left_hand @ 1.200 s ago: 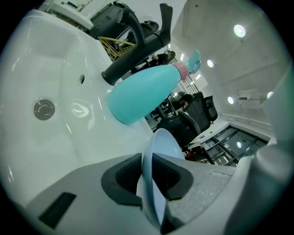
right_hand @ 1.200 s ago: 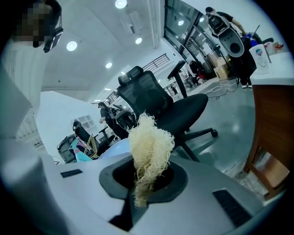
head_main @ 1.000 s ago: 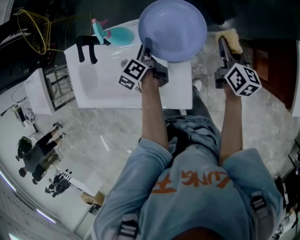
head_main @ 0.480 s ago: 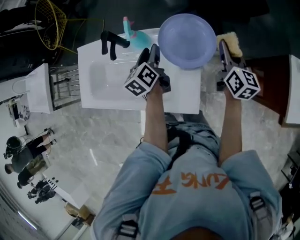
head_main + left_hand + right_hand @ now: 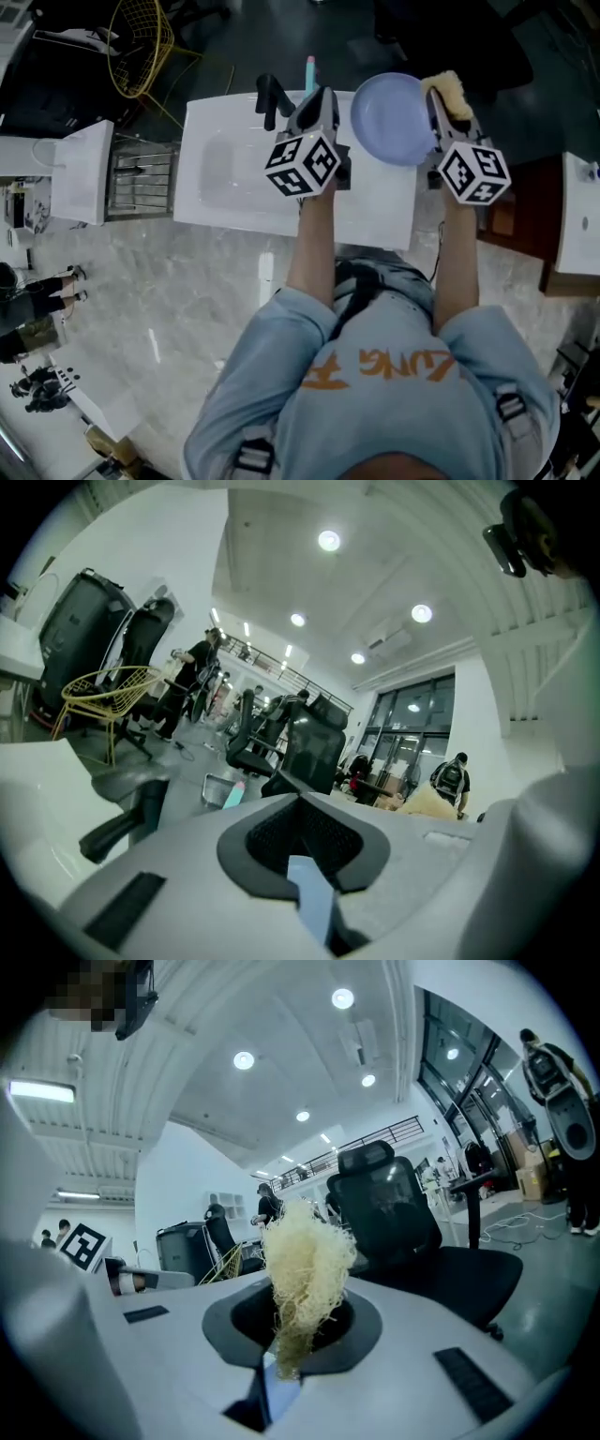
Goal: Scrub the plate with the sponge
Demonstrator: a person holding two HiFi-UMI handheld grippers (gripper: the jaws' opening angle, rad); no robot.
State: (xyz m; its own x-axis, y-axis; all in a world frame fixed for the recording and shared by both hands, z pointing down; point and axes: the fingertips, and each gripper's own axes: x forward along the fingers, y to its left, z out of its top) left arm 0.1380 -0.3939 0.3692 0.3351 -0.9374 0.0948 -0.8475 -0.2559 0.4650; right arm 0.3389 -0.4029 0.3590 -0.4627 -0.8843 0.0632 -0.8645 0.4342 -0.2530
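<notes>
Head view: the left tool (image 5: 319,97) and the right tool (image 5: 438,98) reach out over a white sink (image 5: 225,178). One round light-blue plate (image 5: 392,122) shows between them, its right rim just beside the right tool.

Left gripper view: the left tool's jaws have just been closing and now meet, with nothing clamped between them.

Right gripper view: the right tool is clenched on one pale yellow fibrous sponge (image 5: 305,1260).
</notes>
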